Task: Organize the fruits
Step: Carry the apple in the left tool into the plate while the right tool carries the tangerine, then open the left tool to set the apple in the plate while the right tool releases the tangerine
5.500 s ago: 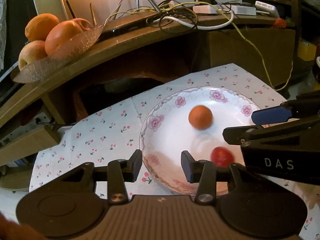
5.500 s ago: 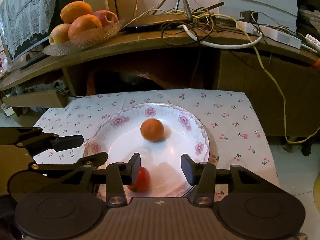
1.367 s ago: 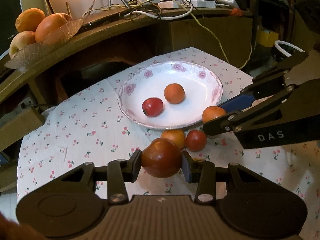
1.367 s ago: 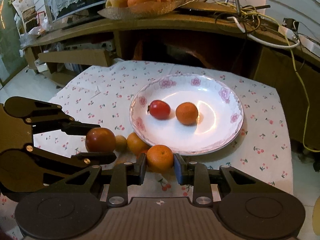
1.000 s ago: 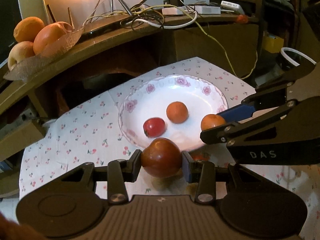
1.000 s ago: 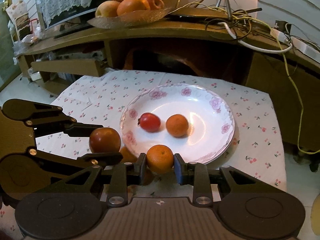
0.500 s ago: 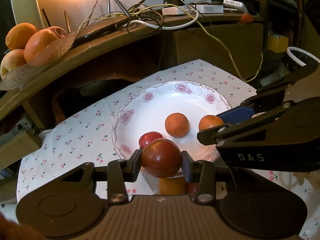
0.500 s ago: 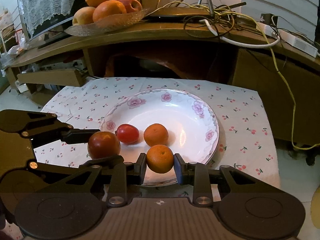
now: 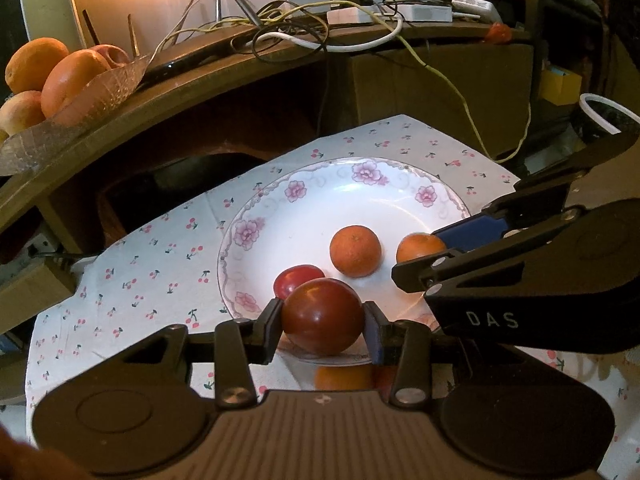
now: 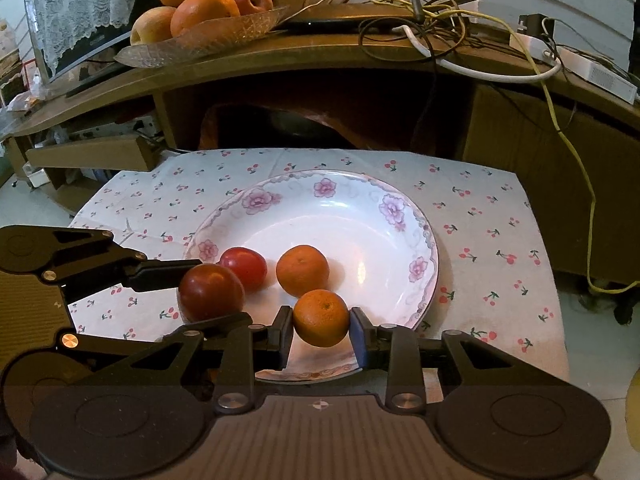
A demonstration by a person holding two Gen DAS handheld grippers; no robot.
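Observation:
My left gripper point(image 9: 323, 322) is shut on a dark red tomato point(image 9: 320, 316) just above the near rim of the white flowered plate point(image 9: 364, 161). The right gripper point(image 10: 322, 332) has an orange point(image 10: 321, 317) between its pads over the plate's near side, and its jaws are opening. On the plate lie a small red tomato point(image 10: 246, 266) and another orange point(image 10: 303, 270). The right wrist view shows the left gripper point(image 10: 214, 293) and its tomato point(image 10: 210, 292) at the plate's left edge. One more orange point(image 9: 344, 378) lies on the cloth behind my left fingers.
The cherry-print cloth point(image 9: 140, 260) covers a low table. Behind it runs a wooden shelf point(image 10: 280, 64) with a glass bowl point(image 10: 208, 40) of large fruit and tangled cables point(image 9: 300, 32). A yellow cable point(image 10: 576, 168) hangs down at the right.
Both grippers came forward and down with their fruit, from beside the plate to over its near side. The right fingers have parted slightly around the orange.

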